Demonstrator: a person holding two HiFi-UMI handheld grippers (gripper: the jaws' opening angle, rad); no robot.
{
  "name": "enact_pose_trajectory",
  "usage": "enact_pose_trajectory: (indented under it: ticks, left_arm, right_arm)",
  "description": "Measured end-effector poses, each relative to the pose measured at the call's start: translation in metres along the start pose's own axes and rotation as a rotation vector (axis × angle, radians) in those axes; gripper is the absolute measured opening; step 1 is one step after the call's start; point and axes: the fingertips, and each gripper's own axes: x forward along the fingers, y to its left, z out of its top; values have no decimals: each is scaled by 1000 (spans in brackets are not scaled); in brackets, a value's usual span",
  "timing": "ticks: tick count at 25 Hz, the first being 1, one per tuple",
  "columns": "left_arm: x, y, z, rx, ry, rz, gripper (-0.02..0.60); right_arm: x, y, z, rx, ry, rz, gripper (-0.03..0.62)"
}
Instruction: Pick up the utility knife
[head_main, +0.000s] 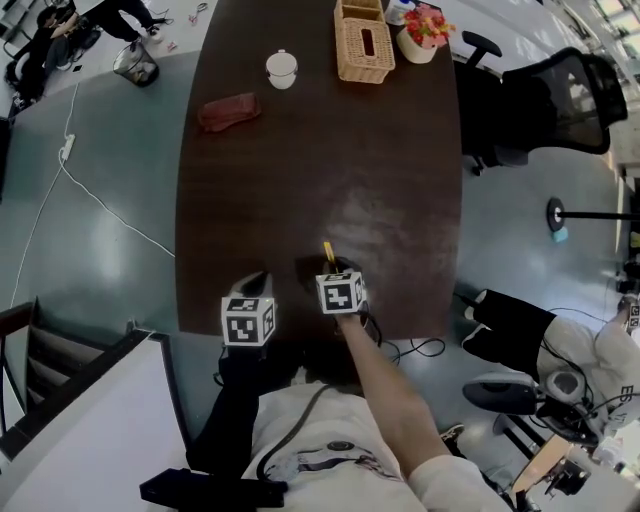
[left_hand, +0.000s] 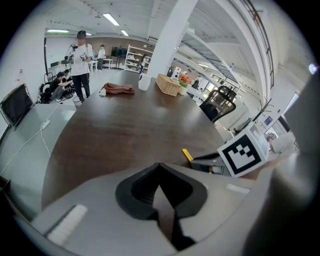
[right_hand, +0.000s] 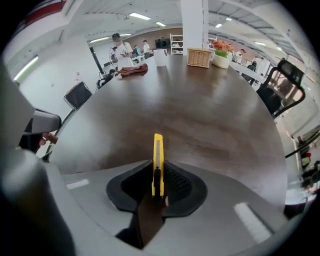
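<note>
1. The utility knife (right_hand: 157, 160) stands on edge between the jaws of my right gripper (right_hand: 158, 174). They are closed on its yellow body and the free end sticks out past their tips.
2. In the head view the knife (head_main: 327, 252) is over the near end of the dark bench (head_main: 400, 200), pointing to 12 o'clock. I cannot tell whether it touches the wood.
3. My left gripper (left_hand: 160, 167) sits at 9 o'clock from the knife, just beside the right one. Its jaws are together with nothing between them.
4. Far off at 12 o'clock stands a wicker basket (head_main: 363, 45) with a slot in its top. What is inside I cannot make out.
5. Touching the basket at its 3 o'clock side is a pale pot (head_main: 415, 50) holding red and pink flowers (head_main: 428, 25).
6. At 11 o'clock from the knife is a white lidded cup (head_main: 282, 68), closed. Nearer to me, at the cup's 8 o'clock, lies a reddish cloth (head_main: 229, 111).
7. At 2 o'clock, off the bench, stands a black office chair (head_main: 560, 100).
</note>
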Motion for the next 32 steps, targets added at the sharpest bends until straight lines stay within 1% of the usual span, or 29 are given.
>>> enact_pose_trajectory:
  ticks: [5,10,15,21,24,28,32]
  left_arm:
    - [-4,2,2,7,-7,1,0]
    - [-4,2,2,10,-15,0,0]
    - [-8,-5,14,39,-61,-13,0]
    - [-27,-18,49,108,-185,-37,0]
    - [-42,-23,64,131,-244,-47,0]
    - [-63,-31,76,193,-307,-59,0]
    - [-88,-43,83,231,-375,-81,0]
  right_arm:
    - [-1,-2,-1,-30,-6,11,63]
    - [-12,-11,8,-27,-97,39,63]
    - [-43,-28,29,0,-248,22,63]
    - [-99,-35,62,11,-451,-12,63]
    - [-135,-34,75,15,-558,-30,63]
    - [-181,-28,90,21,-694,-57,63]
    - [-225,-18,94,32,-808,-79,63]
